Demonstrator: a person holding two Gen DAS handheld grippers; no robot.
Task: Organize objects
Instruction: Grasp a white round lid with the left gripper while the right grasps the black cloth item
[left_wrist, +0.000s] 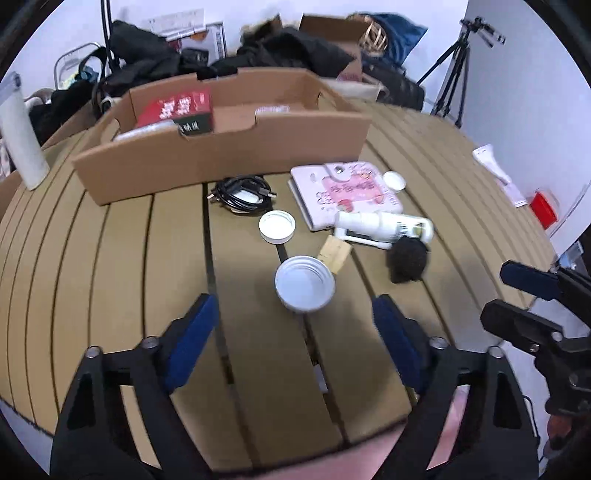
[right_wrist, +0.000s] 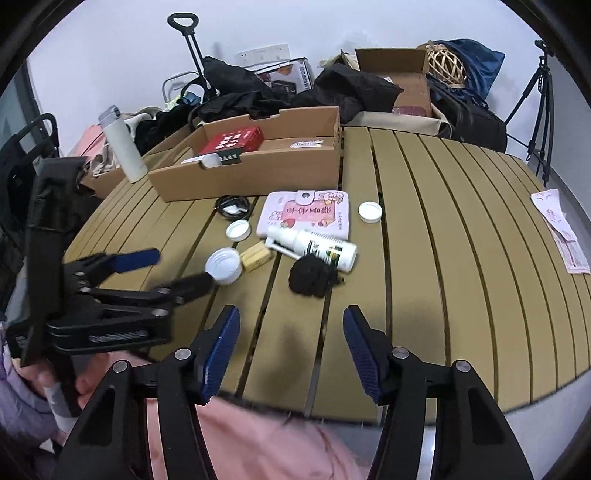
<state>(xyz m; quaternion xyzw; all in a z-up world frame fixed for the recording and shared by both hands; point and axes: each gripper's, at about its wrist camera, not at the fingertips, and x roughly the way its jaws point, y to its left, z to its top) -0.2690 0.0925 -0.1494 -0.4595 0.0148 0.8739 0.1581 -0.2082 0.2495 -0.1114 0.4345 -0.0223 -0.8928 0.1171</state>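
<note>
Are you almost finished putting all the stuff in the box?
Not nearly. The cardboard box holds only a red packet and a few small things. Nothing is in hand: the left gripper and right gripper are both open and empty. Still out on the table: the black cable, pink wallet, spray bottle, three white lids, a small wooden block and a black fuzzy ball.

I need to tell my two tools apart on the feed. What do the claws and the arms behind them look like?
Both look alike: the left claw and right claw have black angular frames with silver rivets and ribbed blue finger pads. The side view of the left one shows a boxy black body and a coiled metal spring. A lavender sleeve shows behind it.
</note>
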